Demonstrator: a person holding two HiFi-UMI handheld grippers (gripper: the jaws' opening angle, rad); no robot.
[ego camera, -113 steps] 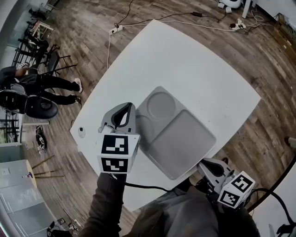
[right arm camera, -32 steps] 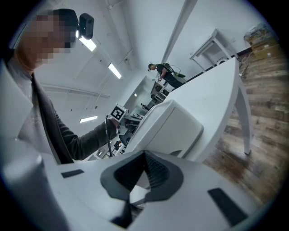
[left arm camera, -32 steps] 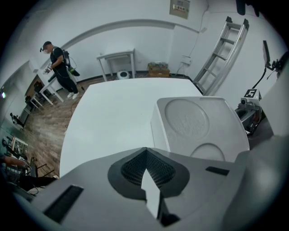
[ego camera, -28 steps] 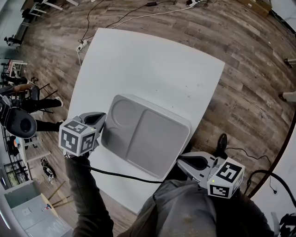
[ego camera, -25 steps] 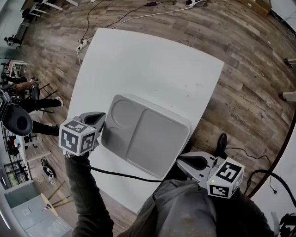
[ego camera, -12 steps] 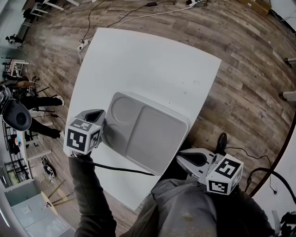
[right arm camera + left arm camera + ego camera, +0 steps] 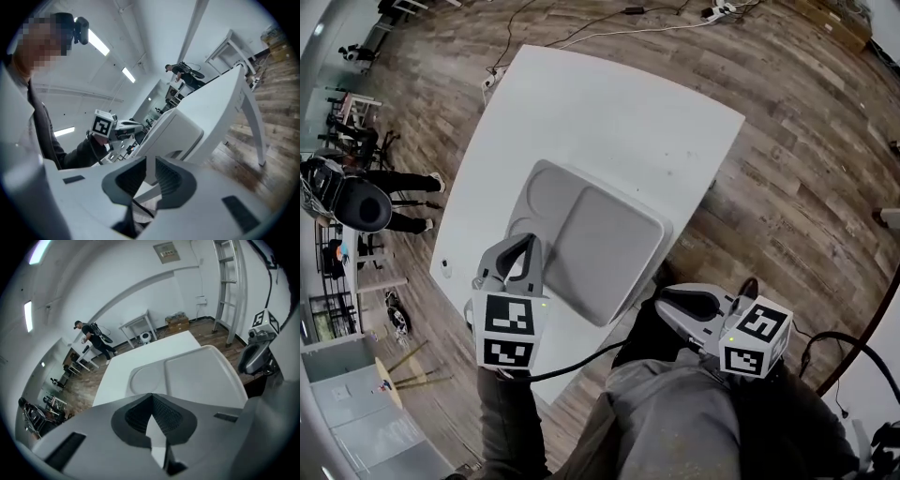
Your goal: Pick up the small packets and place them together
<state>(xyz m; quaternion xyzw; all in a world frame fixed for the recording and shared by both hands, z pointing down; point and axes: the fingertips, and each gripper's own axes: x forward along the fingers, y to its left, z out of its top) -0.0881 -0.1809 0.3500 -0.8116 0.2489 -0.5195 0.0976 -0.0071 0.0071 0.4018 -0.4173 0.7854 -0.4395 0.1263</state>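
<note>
No small packets show in any view. An empty grey tray [image 7: 602, 246] with a round well and a rectangular well lies on the white table [image 7: 609, 112]. My left gripper [image 7: 521, 242] hangs over the tray's near left corner, jaws shut with nothing in them; in its own view the left gripper [image 7: 151, 395] looks across the tray [image 7: 201, 376]. My right gripper [image 7: 661, 298] is off the table's near edge, beside my body. The right gripper [image 7: 150, 161] has just been opening: a narrow gap, nothing between its jaws. It faces the tray [image 7: 183, 131] side-on.
A small round object [image 7: 445, 265] sits at the table's left edge. People [image 7: 356, 202] and chairs are on the wooden floor to the left, and cables [image 7: 609, 23] run beyond the far edge. A ladder [image 7: 229, 287] stands behind the table.
My left gripper has moved from the tray's left side toward the near edge and risen, turning to point at the tray. The right gripper has shifted slightly.
</note>
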